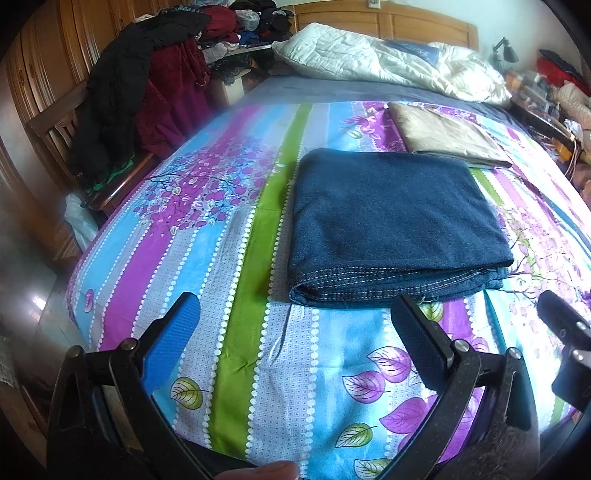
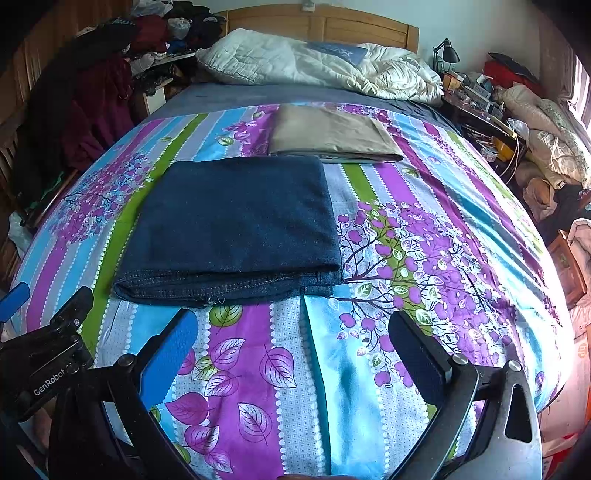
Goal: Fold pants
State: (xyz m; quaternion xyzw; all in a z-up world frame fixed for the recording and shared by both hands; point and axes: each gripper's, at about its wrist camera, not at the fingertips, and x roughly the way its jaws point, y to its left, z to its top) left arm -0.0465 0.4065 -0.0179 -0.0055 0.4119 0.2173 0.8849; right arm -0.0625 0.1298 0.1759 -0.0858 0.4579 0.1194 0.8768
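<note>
Pants (image 2: pixel 232 225), dark blue denim, lie folded into a flat, thick rectangle on the sheet (image 2: pixel 424 236), near the middle of the bed (image 2: pixel 317 22). The stitched, layered edge faces the near side; the smooth fold top faces up. Nothing touches them.

Left gripper (image 1: pixel 295 325) hovers just near of the pants' near edge, low over the sheet, pointing toward the far end of the bed. Its jaws are spread wide with only sheet between them; the right finger's tip sits just in front of the denim's stitched edge, and I cannot tell if it touches. A fingertip (image 1: pixel 258 470) shows at the bottom edge of the left view.

Right gripper (image 2: pixel 293 332) hovers beside it, to the right, also low and pointing the same way, jaws spread wide and empty, apart from the pants. Each gripper shows at the edge of the other's view.

Just beyond the pants, far and slightly right, lies a folded tan cloth (image 2: pixel 332 134). A white quilt (image 2: pixel 317 70) is bunched at the far end by the headboard. Clothes (image 1: pixel 147 85) are heaped on a chair to the left.
</note>
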